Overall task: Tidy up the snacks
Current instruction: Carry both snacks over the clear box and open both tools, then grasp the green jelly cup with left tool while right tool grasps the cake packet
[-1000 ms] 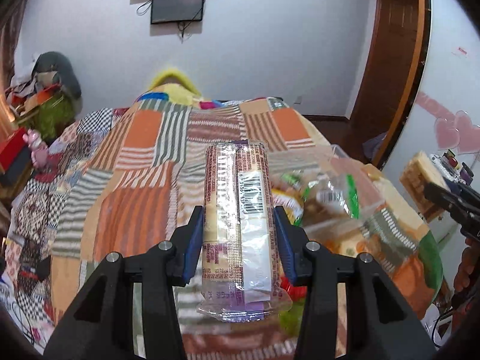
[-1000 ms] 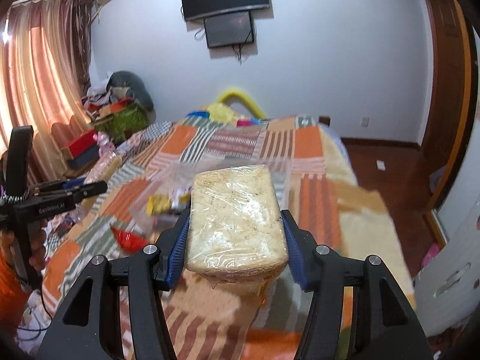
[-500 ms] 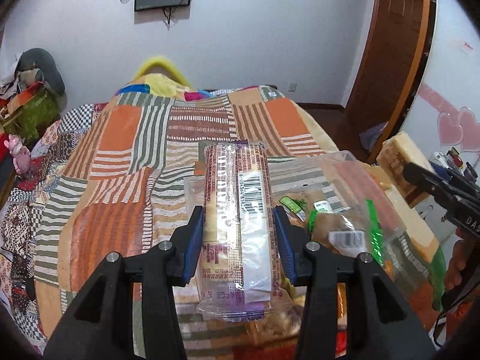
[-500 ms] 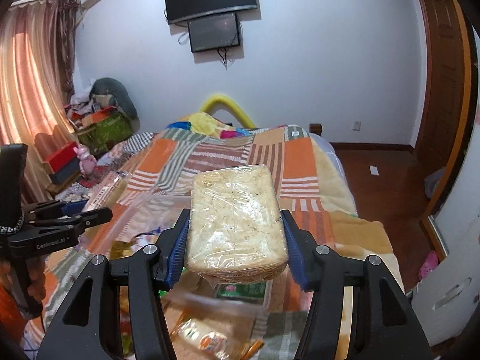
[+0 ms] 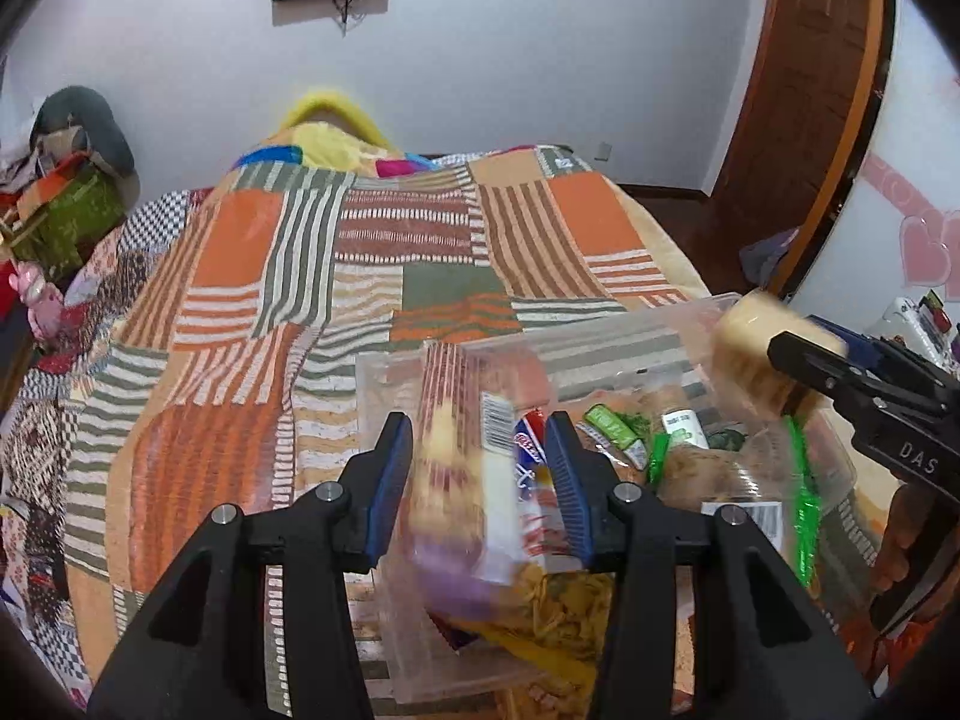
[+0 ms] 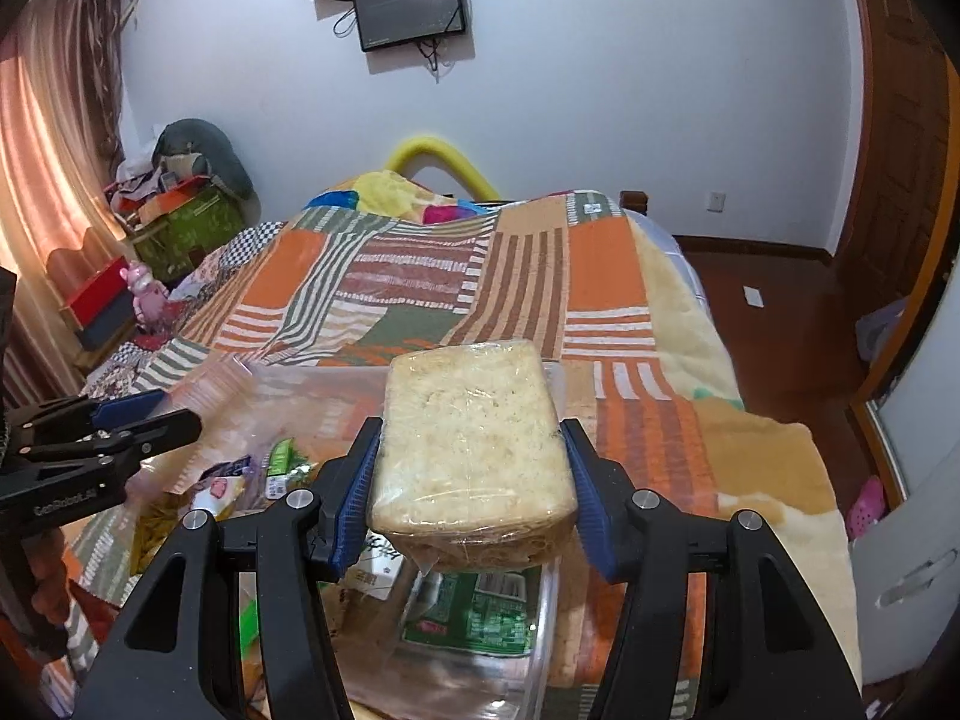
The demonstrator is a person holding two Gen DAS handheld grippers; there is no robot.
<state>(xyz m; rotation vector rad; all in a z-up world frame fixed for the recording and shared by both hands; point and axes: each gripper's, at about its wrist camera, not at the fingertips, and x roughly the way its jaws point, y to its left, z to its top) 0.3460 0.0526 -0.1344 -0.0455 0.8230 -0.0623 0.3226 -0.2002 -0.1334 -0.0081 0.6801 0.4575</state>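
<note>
- Left gripper (image 5: 480, 474), lower centre, stands released; its jaws just widened around a blurred, tilted biscuit pack (image 5: 462, 480).
- Right gripper (image 6: 471, 495) clamps a wrapped noodle block (image 6: 471, 450) above the clear bin (image 6: 543, 648).

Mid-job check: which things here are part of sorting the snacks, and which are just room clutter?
Job:
- striped biscuit pack, dropping from the left hand-held gripper
- wrapped noodle block in the right hand-held gripper
- clear plastic bin of snacks

Clutter:
- patchwork blanket
- wall screen
- pink toy
</note>
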